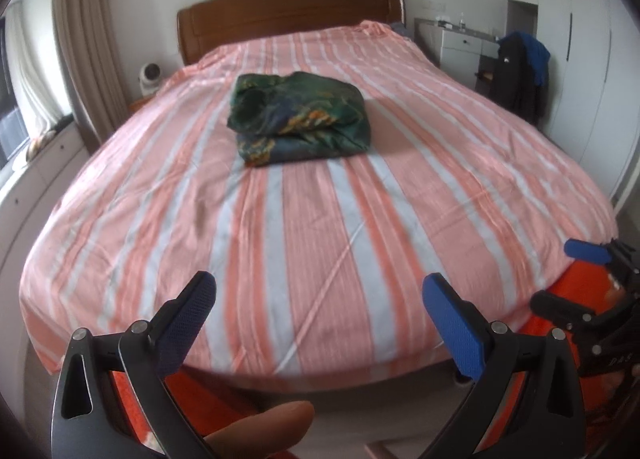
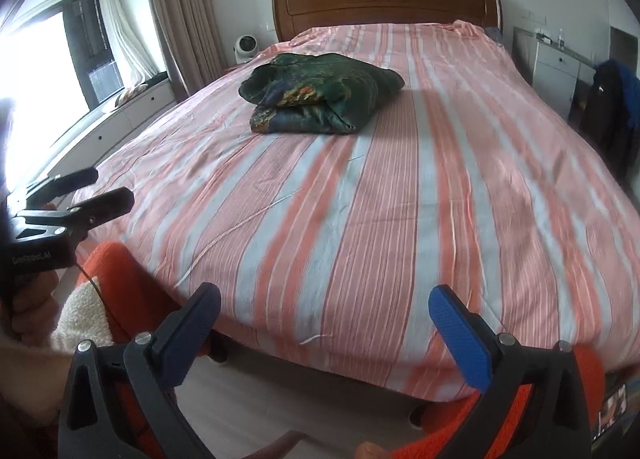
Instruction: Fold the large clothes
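Observation:
A dark green patterned garment [image 1: 298, 119] lies folded in a compact bundle on the middle of the bed, toward the headboard; it also shows in the right wrist view [image 2: 320, 93]. My left gripper [image 1: 320, 291] is open and empty, held back over the foot edge of the bed, far from the garment. My right gripper [image 2: 324, 299] is open and empty, also at the foot of the bed. The right gripper shows at the right edge of the left wrist view [image 1: 592, 279]. The left gripper shows at the left edge of the right wrist view [image 2: 96, 187].
The bed has a pink and grey striped sheet [image 1: 320, 239] and a wooden headboard [image 1: 288, 15]. A small white fan [image 1: 150, 77] stands left of the bed. A chair with dark clothes [image 1: 520, 71] and white drawers [image 1: 460, 47] stand to the right. A window bench [image 2: 120, 115] runs along the left.

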Motion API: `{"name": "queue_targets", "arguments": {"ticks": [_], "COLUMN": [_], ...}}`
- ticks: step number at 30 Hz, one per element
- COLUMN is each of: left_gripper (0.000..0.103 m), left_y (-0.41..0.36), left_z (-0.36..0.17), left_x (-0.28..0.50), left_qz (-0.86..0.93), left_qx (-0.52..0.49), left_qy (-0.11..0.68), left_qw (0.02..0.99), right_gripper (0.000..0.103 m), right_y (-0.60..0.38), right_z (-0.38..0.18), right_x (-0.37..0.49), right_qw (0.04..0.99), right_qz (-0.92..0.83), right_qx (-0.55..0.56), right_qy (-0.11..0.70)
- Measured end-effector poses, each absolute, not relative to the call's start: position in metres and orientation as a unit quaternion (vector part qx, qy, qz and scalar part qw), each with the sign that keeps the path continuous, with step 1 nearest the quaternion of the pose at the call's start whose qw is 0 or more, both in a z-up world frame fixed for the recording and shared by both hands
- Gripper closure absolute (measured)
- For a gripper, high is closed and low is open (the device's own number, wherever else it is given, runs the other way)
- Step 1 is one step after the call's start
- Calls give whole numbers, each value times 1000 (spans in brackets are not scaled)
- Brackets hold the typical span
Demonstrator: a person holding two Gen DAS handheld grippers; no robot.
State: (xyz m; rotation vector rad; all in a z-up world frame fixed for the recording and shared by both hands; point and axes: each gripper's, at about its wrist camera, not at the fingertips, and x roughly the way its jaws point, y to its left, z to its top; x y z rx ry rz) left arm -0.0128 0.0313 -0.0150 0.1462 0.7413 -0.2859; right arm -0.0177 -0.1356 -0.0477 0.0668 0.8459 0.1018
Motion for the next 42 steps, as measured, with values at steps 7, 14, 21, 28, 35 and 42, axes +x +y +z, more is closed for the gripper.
{"name": "queue_targets", "arguments": {"ticks": [7, 14, 21, 28, 35, 42], "left_gripper": [0, 0, 0, 0, 0, 0], "left_y": [23, 33, 29, 16, 24, 25], "left_z": [-6, 22, 26, 18, 2, 3], "left_x": [-4, 8, 21, 23, 31, 32], "left_qz": [-129, -90, -78, -67, -62, -57], "left_qx": [86, 92, 74, 76, 67, 74], "left_qy": [357, 292, 296, 326, 368, 374], "left_qw": [921, 948, 949, 940, 925, 923], "right_gripper": [0, 1, 0, 0, 0, 0], "right_y": [-134, -131, -133, -125, -110, -109], "right_z": [-30, -12, 4, 13, 4, 8], "right_x": [0, 18, 37, 50, 53, 55], "right_qw": [915, 920, 924, 925, 917, 918], "right_qz": [58, 64, 46, 24, -18, -31], "right_qx": [45, 38, 27, -4, -38, -44], "right_qy": [397, 385, 379, 380, 397, 393]}}
